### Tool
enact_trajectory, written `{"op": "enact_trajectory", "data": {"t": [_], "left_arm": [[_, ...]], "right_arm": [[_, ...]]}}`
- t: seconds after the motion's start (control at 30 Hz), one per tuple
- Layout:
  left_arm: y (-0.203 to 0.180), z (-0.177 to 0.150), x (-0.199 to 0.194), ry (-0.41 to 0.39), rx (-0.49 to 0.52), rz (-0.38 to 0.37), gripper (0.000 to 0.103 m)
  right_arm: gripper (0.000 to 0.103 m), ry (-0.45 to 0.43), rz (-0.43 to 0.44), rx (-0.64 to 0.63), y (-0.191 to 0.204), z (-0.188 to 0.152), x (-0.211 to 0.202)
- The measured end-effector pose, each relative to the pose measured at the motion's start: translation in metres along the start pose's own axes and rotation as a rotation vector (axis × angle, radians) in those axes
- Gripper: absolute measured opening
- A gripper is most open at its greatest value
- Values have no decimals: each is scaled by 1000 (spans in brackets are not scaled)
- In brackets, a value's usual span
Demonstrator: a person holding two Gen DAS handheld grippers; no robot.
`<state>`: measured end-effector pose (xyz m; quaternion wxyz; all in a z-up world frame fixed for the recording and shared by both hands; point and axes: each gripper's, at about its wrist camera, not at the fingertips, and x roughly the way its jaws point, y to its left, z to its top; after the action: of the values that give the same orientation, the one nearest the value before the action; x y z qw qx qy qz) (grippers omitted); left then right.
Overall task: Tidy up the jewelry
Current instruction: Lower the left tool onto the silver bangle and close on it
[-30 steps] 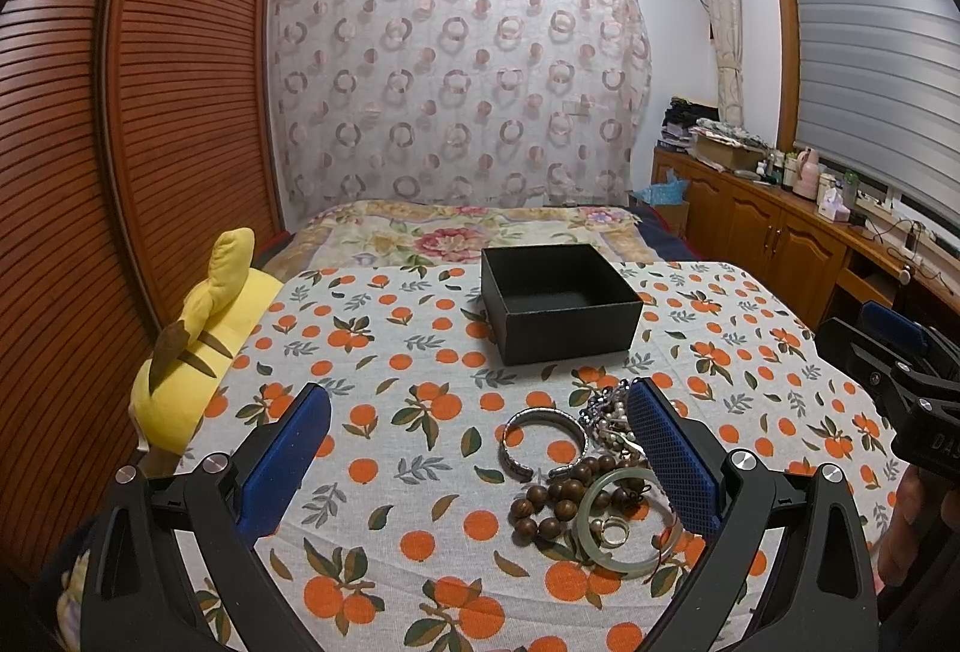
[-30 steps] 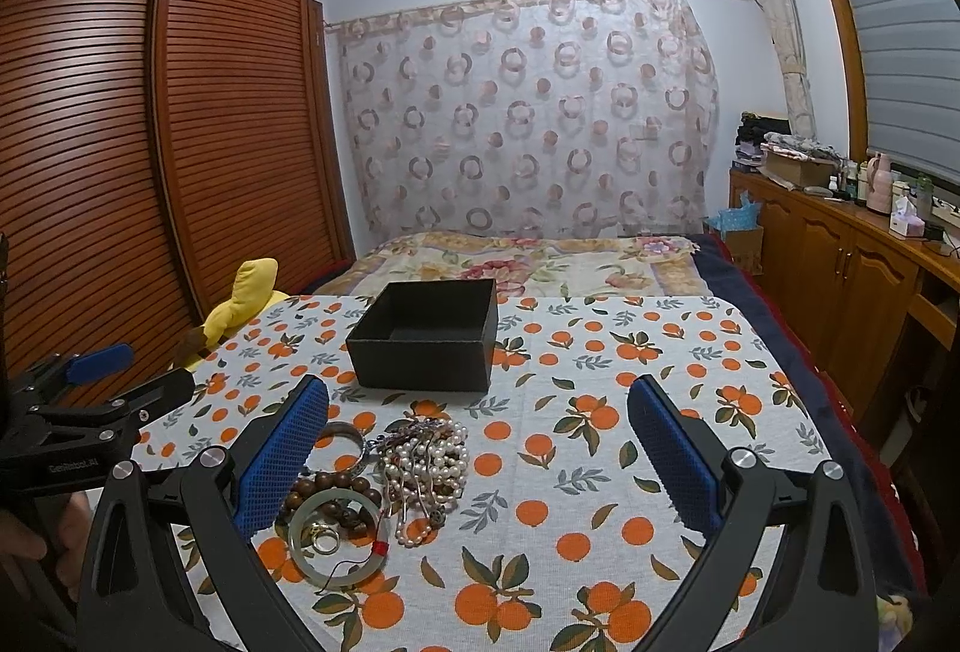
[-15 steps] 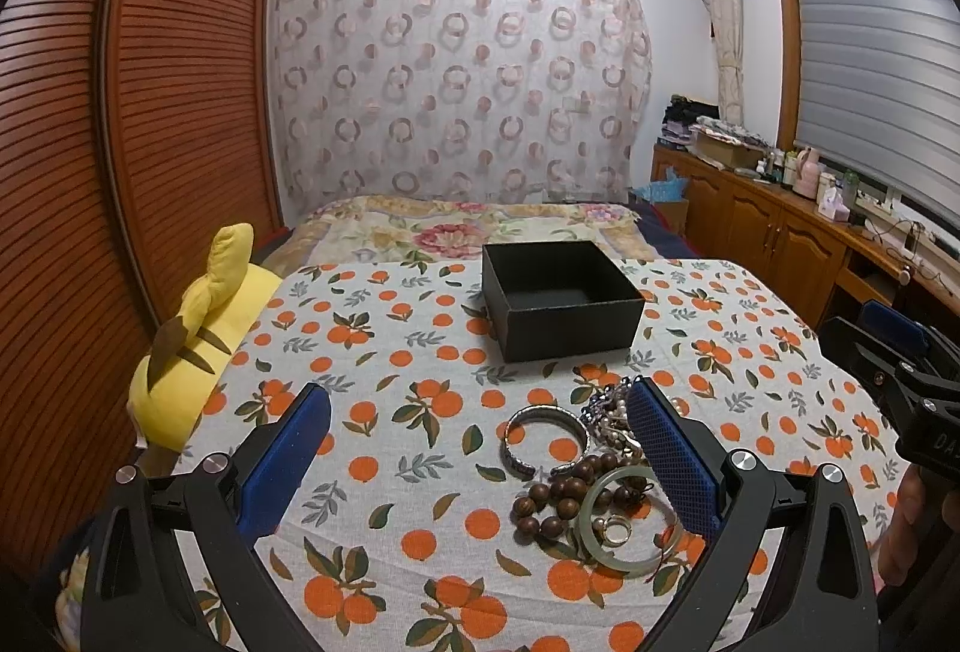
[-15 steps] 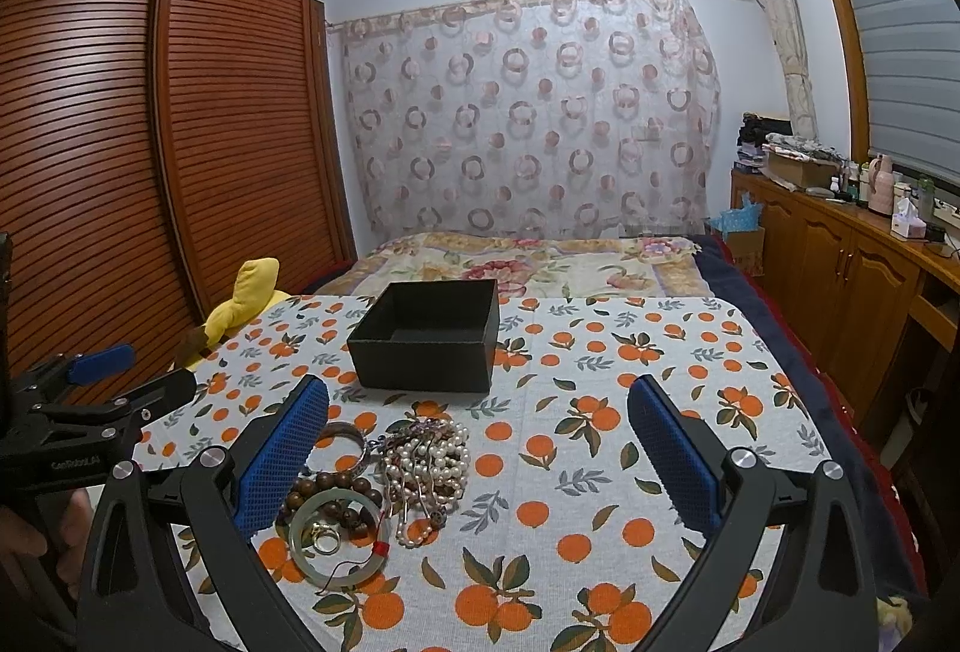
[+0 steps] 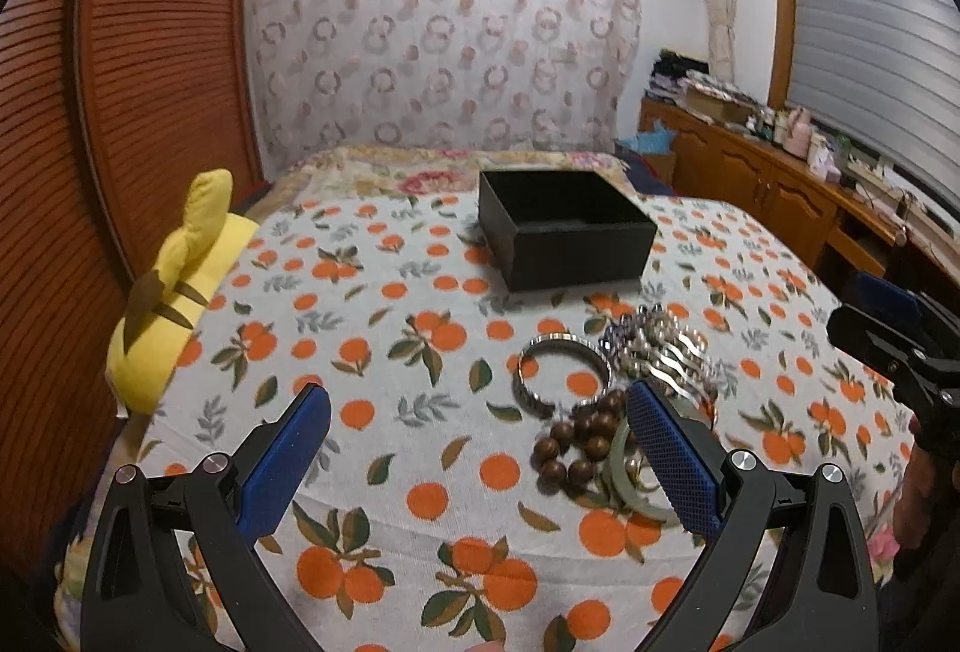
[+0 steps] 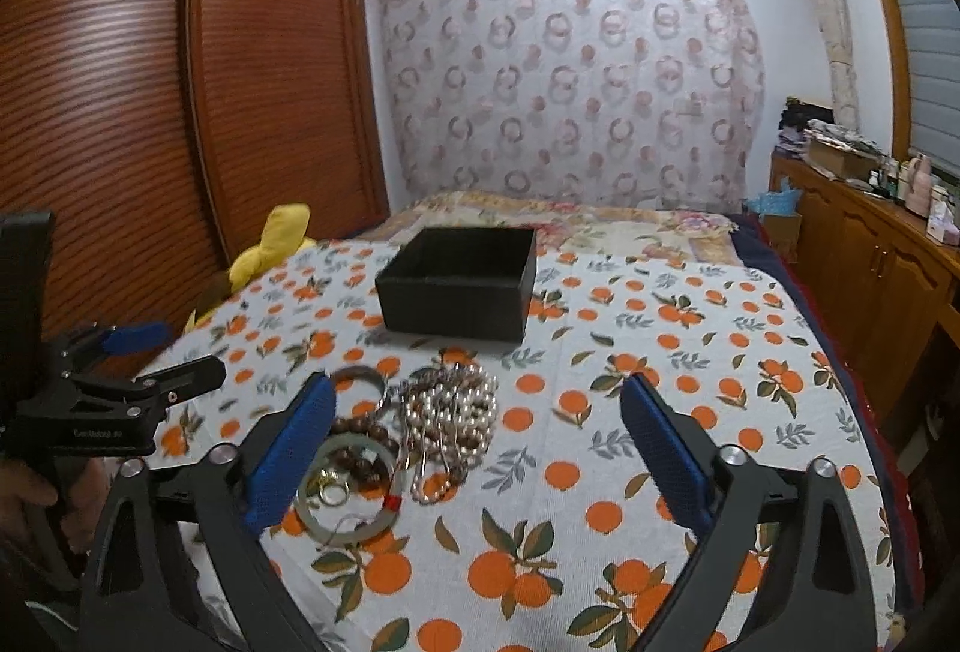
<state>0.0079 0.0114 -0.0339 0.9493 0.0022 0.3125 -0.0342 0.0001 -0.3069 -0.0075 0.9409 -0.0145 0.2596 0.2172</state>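
Both tools dipped toward the jewelry pile [image 6: 414,430] (right tool [image 6: 477,448] closing, empty).

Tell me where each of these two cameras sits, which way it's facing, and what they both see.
Left wrist view: on the left gripper, looking over the jewelry pile to the black box; right gripper at right edge.
Right wrist view: on the right gripper, jaws closing on nothing, facing the same way; left gripper and a hand at left.
Shared: jewelry pile, black box, orange-print cloth, yellow plush.
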Motion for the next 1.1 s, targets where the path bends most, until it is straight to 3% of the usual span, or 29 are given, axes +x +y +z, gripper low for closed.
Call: {"op": "enact_trajectory", "data": {"t": [0.27, 0.37, 0.57, 0.8, 1.0, 1.1], "left_arm": [[1, -9, 20, 58, 3, -62, 95], [1, -12, 31, 89, 4, -93, 94], [0, -3, 55, 146, 2, -159, 74], [3, 8, 89, 215, -15, -183, 42], [-3, 17, 113, 259, 4, -203, 23], [-6, 22, 122, 269, 28, -183, 22]], "right_arm": [[72, 74, 55, -13, 3, -17, 14], [71, 93, 63, -20, 4, -23, 18], [68, 122, 85, -21, 6, -28, 25], [60, 170, 141, -34, 13, -34, 32], [52, 203, 218, -58, 28, -35, 35], [47, 224, 249, -84, 37, -36, 38]]}}
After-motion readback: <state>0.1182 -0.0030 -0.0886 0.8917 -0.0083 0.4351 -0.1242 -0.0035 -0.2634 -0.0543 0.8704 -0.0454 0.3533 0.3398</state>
